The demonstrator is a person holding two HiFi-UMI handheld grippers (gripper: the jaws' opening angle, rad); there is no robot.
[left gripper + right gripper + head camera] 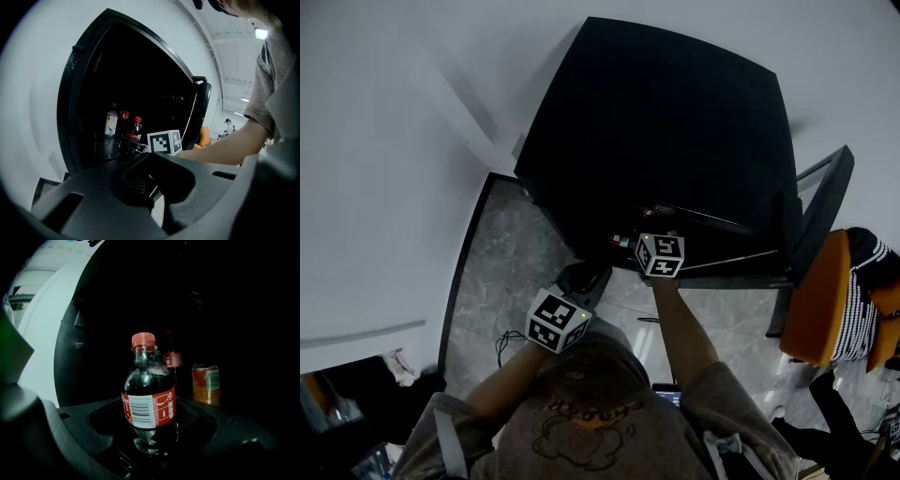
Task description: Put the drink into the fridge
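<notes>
Room: white walls [384, 187], grey marbled floor [516, 272]; a black fridge [666, 131] stands against the wall, its door [820, 211] swung open to the right.
Right claw [150, 446]: clenched on the cola bottle [149, 394], gripping it low on the body, under the label.
Cola bottle: upright, red cap, dark drink, red label with the barcode turned to the camera; it is at the fridge's open front, with the dark interior all round it. Whether its base rests on a shelf cannot be told.
Behind it: a second bottle [172, 357] with a red label stands just past its shoulder; an orange can [206, 383] stands to the right, deeper in.
Left claw [152, 187]: clenched, only a thin slit of light between the jaws, nothing in it; it hangs back from the fridge, over the floor, to the left of the right claw.
Left of the cola bottle: a pale can [111, 123] on the same level.
Far right: a person in a striped top [862, 281] by an orange chair [816, 309].
</notes>
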